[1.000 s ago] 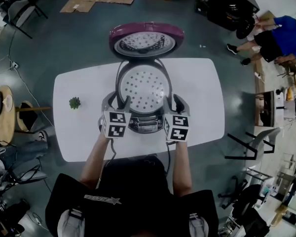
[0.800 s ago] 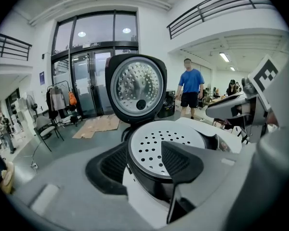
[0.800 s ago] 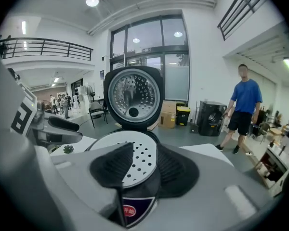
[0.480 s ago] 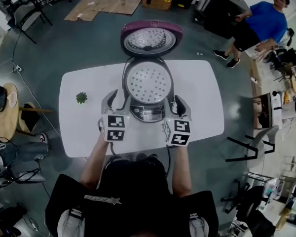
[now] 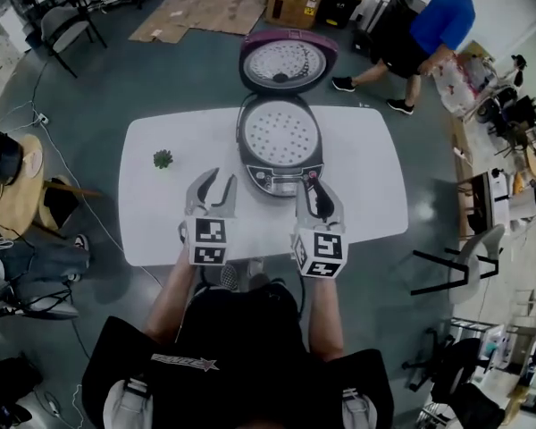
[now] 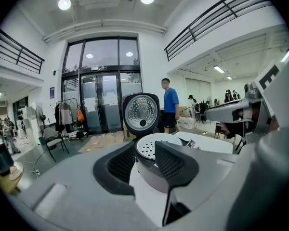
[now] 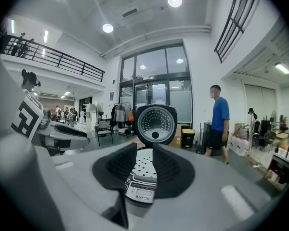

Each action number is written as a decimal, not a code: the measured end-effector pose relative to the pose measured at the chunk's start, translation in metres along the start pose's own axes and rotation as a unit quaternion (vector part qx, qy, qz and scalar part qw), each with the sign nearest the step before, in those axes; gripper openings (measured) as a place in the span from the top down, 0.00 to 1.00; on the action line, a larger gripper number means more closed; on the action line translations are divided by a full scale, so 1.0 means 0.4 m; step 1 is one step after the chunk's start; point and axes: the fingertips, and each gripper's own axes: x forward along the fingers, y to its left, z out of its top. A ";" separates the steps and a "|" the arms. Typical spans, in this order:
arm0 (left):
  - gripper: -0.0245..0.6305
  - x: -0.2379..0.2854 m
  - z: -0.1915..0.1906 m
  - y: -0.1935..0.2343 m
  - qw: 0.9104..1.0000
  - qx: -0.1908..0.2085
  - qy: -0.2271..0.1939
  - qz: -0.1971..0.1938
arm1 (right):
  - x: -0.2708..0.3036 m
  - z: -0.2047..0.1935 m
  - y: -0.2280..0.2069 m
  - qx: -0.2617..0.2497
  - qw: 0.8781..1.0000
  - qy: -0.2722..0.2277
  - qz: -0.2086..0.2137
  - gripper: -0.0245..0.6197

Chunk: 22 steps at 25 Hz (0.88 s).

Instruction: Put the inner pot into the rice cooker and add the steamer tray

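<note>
Head view | left gripper (image 5: 222, 178), right gripper (image 5: 314, 182) near-level | jaws just closing, empty

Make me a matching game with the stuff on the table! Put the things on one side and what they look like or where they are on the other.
Things:
1. lid
2. steamer tray
3. little plant
4. table

Clues:
A. green, sitting alone to the left of the cooker
B. purple rim, tipped up and open
C. white with lots of holes, resting in the cooker
D. white, with the cooker standing on it

Pairs: 1-B, 2-C, 3-A, 4-D
</note>
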 end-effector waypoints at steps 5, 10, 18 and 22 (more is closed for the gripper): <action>0.82 -0.098 -0.022 -0.015 1.000 0.001 -0.018 0.003 | -0.085 -0.019 0.056 -0.002 1.000 -0.018 0.003 0.82; 0.90 -0.169 -0.048 -0.025 1.000 0.003 -0.024 0.004 | -0.147 -0.045 0.101 -0.008 1.000 -0.021 0.008 0.89; 0.93 -0.219 -0.067 -0.033 1.000 0.003 -0.020 0.005 | -0.188 -0.070 0.134 -0.006 1.000 -0.014 0.018 0.94; 0.93 -0.224 -0.059 -0.022 1.000 0.003 -0.025 0.009 | -0.183 -0.055 0.141 -0.010 1.000 -0.020 0.020 0.94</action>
